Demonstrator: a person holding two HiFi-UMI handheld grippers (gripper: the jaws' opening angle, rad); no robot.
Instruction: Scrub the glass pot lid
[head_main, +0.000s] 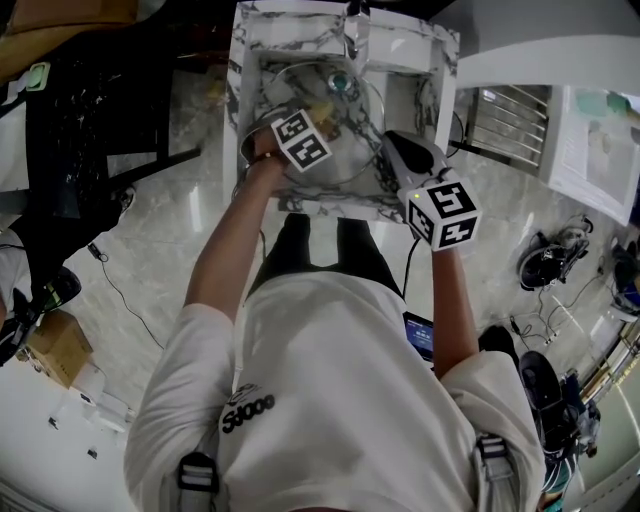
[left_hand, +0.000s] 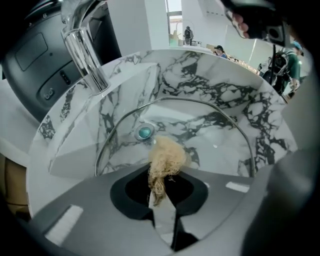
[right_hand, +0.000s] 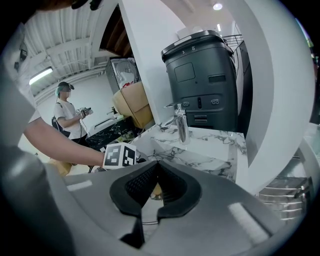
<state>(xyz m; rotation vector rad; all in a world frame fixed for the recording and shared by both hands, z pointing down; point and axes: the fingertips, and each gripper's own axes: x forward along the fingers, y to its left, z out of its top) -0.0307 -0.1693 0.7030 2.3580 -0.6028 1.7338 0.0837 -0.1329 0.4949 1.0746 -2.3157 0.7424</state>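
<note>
The glass pot lid (left_hand: 200, 135) with its metal rim and teal knob (left_hand: 144, 132) lies in the marble sink (left_hand: 65, 155). In the head view the lid (head_main: 352, 140) fills the basin. My left gripper (left_hand: 162, 175) is shut on a tan fibre scrubber (left_hand: 166, 157), which sits on the lid beside the knob. In the head view my left gripper (head_main: 318, 108) reaches over the basin. My right gripper (head_main: 393, 135) hovers at the sink's right edge. Its jaws (right_hand: 155, 167) are shut with nothing held, raised above the counter.
A chrome tap (left_hand: 86, 52) stands at the back of the sink (head_main: 250, 60). A black appliance (right_hand: 202, 75) stands behind the tap. A metal rack (head_main: 510, 120) is on the right. A person (right_hand: 67, 115) stands far off. A cardboard box (head_main: 55, 345) and cables lie on the floor.
</note>
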